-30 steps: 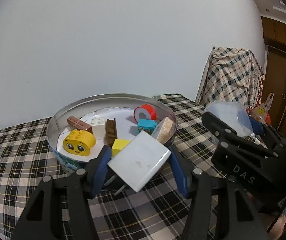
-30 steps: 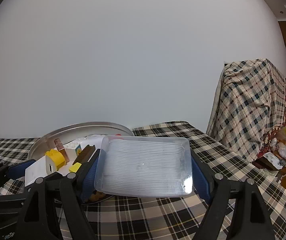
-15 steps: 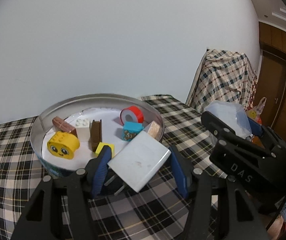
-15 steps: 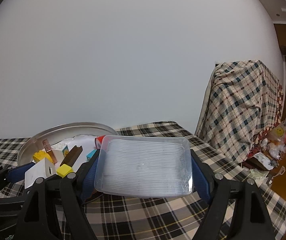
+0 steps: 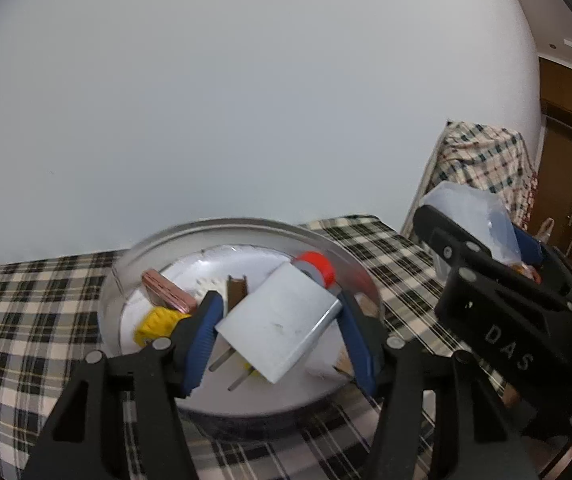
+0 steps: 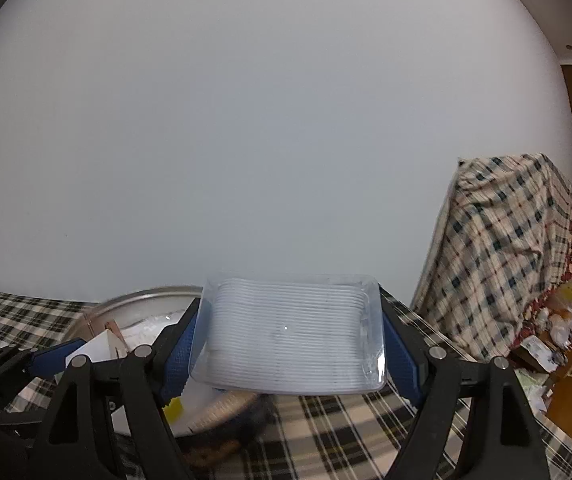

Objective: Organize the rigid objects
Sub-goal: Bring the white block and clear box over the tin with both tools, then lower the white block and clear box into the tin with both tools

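My left gripper (image 5: 280, 320) is shut on a white plug adapter (image 5: 278, 322), its two metal prongs pointing down-left, held over the round metal tin (image 5: 360, 280). The tin holds a yellow brick (image 5: 156, 322), a pink bar (image 5: 168, 292), a brown piece (image 5: 236, 290) and a red tape roll (image 5: 318, 266). My right gripper (image 6: 288, 338) is shut on a clear plastic tray (image 6: 290, 334), held level just right of the tin (image 6: 146, 302). The right gripper also shows at the right of the left wrist view (image 5: 498, 312).
The checked tablecloth (image 5: 26, 304) covers the table. A piece of furniture draped in checked cloth (image 6: 506, 248) stands at the right, with bags and clutter (image 6: 562, 316) beside it. A wooden door (image 5: 566, 184) is far right. A plain wall is behind.
Both grippers have moved forward toward the tin; the adapter now hangs over the tin's inside instead of in front of it. The tray has come closer to the tin's right side.
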A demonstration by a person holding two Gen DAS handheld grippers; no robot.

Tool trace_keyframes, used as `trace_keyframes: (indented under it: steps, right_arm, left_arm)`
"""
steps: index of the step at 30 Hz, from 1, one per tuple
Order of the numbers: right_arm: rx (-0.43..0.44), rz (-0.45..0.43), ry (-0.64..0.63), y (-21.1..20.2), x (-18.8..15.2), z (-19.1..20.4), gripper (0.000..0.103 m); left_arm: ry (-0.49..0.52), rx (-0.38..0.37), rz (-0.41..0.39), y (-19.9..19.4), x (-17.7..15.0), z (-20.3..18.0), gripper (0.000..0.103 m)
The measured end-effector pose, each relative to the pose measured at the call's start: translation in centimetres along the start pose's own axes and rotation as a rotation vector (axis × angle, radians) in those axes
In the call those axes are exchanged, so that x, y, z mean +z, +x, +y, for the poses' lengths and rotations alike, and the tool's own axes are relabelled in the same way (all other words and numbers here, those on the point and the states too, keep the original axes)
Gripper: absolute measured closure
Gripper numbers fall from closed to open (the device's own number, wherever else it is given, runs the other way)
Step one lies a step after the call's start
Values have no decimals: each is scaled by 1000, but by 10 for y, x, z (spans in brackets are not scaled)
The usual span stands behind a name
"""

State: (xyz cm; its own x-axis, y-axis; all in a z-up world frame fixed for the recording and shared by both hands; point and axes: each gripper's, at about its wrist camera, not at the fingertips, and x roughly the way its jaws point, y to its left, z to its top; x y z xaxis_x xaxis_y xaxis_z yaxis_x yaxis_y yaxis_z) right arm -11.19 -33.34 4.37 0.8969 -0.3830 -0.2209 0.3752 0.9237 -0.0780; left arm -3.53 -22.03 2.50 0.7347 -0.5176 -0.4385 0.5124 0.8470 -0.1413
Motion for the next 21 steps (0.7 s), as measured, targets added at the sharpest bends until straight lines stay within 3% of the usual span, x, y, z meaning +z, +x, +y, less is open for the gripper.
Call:
trace_keyframes:
  steps: [12, 21]
  right_arm:
    - [30, -5, -18, 40, 26, 35, 20]
    - [41, 59, -20, 81, 39, 48, 20]
  left_arm:
    - [-36, 55, -19, 22, 27, 34, 45]
    - [-25, 91, 38, 49, 39, 45, 45]
